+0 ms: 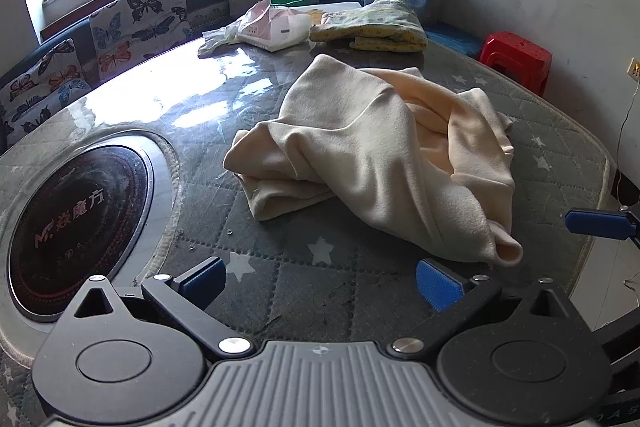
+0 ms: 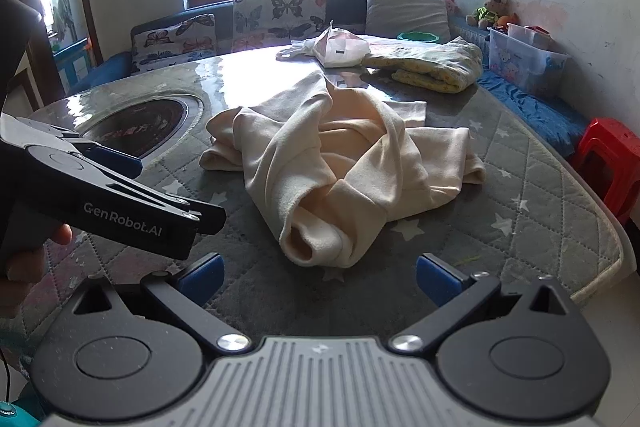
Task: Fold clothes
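Cloth (image 1: 372, 155), a cream fleece garment, lies crumpled in a loose heap on the table (image 1: 320, 291), roughly at the middle of its quilted, star-printed cover. One rolled cuff-like end (image 1: 508, 251) of the heap points toward the near edge.

The left gripper (image 1: 320, 281) hovers over the near part of the table with its blue-padded fingers (image 1: 436, 285) spread wide and nothing between them. The cloth sits ahead of the fingers and apart from them; its rolled end is nearest the right-hand finger, just beyond its tip, not touching.

The right gripper (image 2: 320, 277) likewise has its fingers (image 2: 200, 275) wide apart and empty. In the right wrist view the cloth (image 2: 340, 163) lies straight ahead, centred between the two fingers but beyond their tips, with a strip of bare cover between. The open rolled end (image 2: 300, 239) faces this gripper.

In that same view the left gripper (image 2: 120, 187) shows from the side at the left, held by a hand (image 2: 36, 247), near the heap's left edge without touching it.

A round dark cooktop (image 1: 76, 231) is set into the table to the left of the cloth. At the far side rest a yellow folded blanket (image 1: 372, 27) and a white bag (image 1: 272, 27), well apart from the heap. A red stool (image 1: 516, 57) stands beyond the table's right edge.
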Tool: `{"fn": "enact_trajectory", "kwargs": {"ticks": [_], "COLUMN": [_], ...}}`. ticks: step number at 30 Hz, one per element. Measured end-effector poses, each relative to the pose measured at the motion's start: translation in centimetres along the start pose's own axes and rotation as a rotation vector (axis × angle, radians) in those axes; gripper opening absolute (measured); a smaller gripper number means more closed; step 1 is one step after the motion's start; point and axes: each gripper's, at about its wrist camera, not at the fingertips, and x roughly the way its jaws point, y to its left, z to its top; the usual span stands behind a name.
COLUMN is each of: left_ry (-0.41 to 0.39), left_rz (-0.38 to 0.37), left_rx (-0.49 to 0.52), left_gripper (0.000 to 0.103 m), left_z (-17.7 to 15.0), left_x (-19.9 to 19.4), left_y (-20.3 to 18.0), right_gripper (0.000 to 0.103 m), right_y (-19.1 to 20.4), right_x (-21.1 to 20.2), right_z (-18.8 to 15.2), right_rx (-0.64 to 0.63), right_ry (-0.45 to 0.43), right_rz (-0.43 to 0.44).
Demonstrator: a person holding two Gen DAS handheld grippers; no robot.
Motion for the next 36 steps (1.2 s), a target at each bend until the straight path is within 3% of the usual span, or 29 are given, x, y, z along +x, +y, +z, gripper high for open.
{"fn": "enact_trajectory", "kwargs": {"ticks": [4,16,23,27,32,34,36], "left_ry": [0.007,0.030,0.039,0.046,0.045,0.041,0.038], "left_rz": [0.017,0.056,0.082,0.098,0.116,0.121,0.122], "left_rx": [-0.011,-0.034,-0.049,-0.057,-0.068,-0.075,-0.074], "left_gripper": [0.103,0.103,0.103,0.103,0.103,0.103,0.103], "left_z": [-0.6,-7.3,-8.0,-7.0,-3.1,-0.9,5.8], "left_x": [-0.4,-8.6,-9.3,-8.6,-5.9,-4.9,0.5], "left_y": [-0.2,-8.9,-9.2,-10.4,-17.2,-20.4,-23.0], "right_gripper": [0.103,0.103,0.103,0.103,0.103,0.103,0.102], "right_y": [-0.2,-0.8,-1.4,-1.7,-2.0,-2.2,-2.4], "right_x": [0.4,1.3,1.7,1.9,2.1,2.2,2.2], "right_z": [0.2,0.7,1.1,1.4,2.0,2.3,2.7], "right_rx": [-0.003,-0.005,-0.004,-0.003,-0.014,-0.014,-0.014], "right_ry": [0.000,0.006,0.003,0.001,-0.006,-0.010,-0.014], "right_rz": [0.018,0.026,0.025,0.024,0.023,0.021,0.023]}}
